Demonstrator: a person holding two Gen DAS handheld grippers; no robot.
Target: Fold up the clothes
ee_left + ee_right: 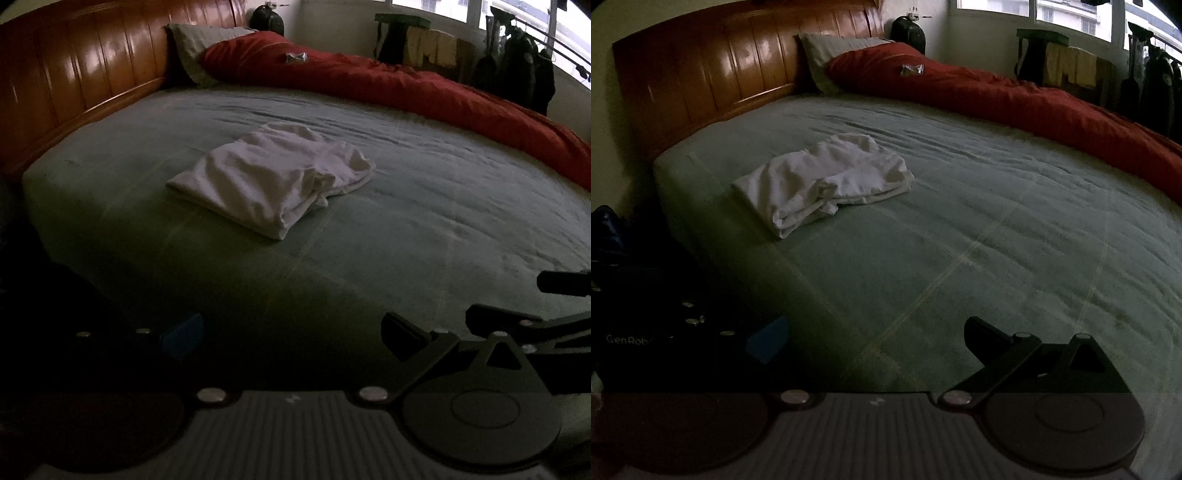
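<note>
"genrob…" lettering (629, 338) reads only in the right view, low left. folded white garment (271, 179) lies on green bed sheet (443, 221), well apart from both grippers. left gripper (291, 336) and right gripper (875, 336) both spread, empty.

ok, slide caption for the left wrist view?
Folded white garment on green bedsheet, red duvet behind; left gripper open, empty, held well back.

light: dim, daylight from window (1071, 14) at top right | glare: sheen on headboard (92, 62) | shadow: bed's (997, 221) near-left corner — almost black | distortion: fisheye bowing at edges — soft, noisy
</note>
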